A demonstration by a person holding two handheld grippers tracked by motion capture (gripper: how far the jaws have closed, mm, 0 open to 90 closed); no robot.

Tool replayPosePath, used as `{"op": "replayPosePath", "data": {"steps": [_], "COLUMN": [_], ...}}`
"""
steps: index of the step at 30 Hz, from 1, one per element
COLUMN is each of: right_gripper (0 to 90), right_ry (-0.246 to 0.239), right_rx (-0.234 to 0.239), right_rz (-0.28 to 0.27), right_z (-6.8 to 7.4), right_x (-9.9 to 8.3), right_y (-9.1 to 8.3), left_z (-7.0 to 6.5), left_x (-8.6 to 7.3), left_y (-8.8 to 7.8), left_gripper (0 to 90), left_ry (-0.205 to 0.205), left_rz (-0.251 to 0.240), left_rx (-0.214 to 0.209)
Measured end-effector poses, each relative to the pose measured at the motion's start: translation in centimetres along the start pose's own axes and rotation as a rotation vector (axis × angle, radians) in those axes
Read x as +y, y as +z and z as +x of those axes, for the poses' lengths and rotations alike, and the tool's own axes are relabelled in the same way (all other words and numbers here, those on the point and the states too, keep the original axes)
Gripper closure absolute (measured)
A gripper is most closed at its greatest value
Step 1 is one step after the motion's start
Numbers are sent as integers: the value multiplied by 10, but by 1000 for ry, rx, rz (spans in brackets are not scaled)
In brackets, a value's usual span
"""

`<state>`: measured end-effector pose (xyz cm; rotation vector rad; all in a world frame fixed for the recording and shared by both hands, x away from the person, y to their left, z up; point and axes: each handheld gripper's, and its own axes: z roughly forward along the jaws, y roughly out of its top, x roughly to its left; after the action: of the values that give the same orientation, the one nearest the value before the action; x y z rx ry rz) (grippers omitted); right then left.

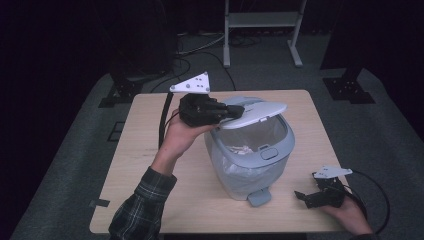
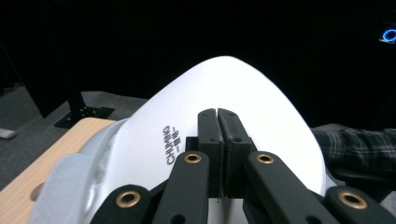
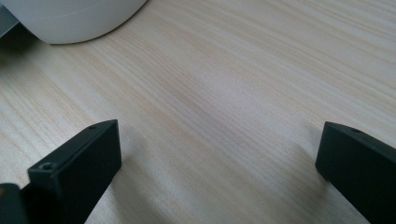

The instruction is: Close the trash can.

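A grey-blue pedal bin (image 1: 250, 167) with a clear liner stands in the middle of the wooden table (image 1: 145, 175). Its white lid (image 1: 260, 113) is tilted partly up, and pale scraps (image 1: 241, 149) lie inside. My left gripper (image 1: 237, 111), held from the left, is shut with nothing between its jaws, and its tips rest on the back of the lid. In the left gripper view the closed gripper (image 2: 217, 112) lies on the lid's white top (image 2: 229, 79). My right gripper (image 1: 307, 186) is open, low over the table at the front right. Its gripper (image 3: 219, 140) shows bare wood between the jaws.
The bin's foot pedal (image 1: 259, 197) sticks out toward the front edge. The bin's rounded base (image 3: 70, 18) is just ahead of the right gripper. A metal stand (image 1: 262, 22) and black stand feet (image 1: 347, 90) sit on the grey floor behind the table.
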<state>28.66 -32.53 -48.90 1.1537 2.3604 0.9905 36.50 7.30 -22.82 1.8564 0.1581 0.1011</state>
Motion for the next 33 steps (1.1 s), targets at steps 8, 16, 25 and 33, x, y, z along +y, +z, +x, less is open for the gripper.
{"op": "replayPosePath", "data": {"steps": [8,16,25,33], "right_gripper": [0,0,0,0], "right_ry": [0,0,1,2], "right_rx": [0,0,1,1], "right_rz": [0,0,1,1], "right_z": [0,0,0,0], "right_x": [0,0,0,0], "right_y": [0,0,0,0], "left_z": [-8,-19,-26,-32], "left_x": [-2,-4,-7,-6], "left_y": [18,33,46,52], "left_gripper": [887,888,890,900], "left_ry": [15,31,40,44], "left_rz": [43,92,157,201], "left_rx": [-39,-66,-77,-107]}}
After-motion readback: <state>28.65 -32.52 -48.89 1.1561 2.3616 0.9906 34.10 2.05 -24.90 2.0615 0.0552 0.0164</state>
